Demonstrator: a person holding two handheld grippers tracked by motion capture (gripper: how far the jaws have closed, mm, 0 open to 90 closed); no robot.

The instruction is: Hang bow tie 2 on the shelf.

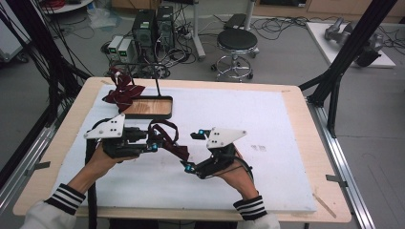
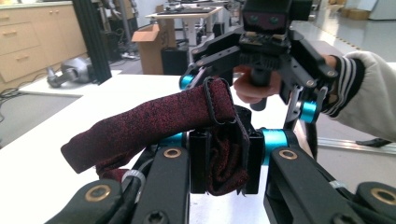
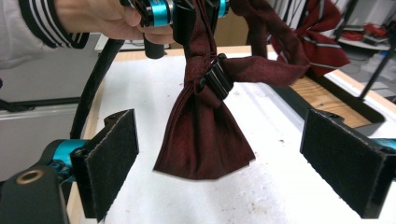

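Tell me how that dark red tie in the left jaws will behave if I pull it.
The dark red tie hangs limp from the left gripper, so it is probably floppy and light. Its black clip may slide along the fabric.

A white board (image 1: 267, 143) covers most of the wooden table (image 1: 305, 157). On the grey floor beyond the table's far edge stands a black round stool (image 1: 236, 45) on a chrome base, with two dark computer towers (image 1: 153, 26) to its left amid tangled cables. A black frame strut (image 1: 356, 45) slants down at the right, beside a white floor mat (image 1: 334, 40) carrying grey robot parts (image 1: 341, 31).
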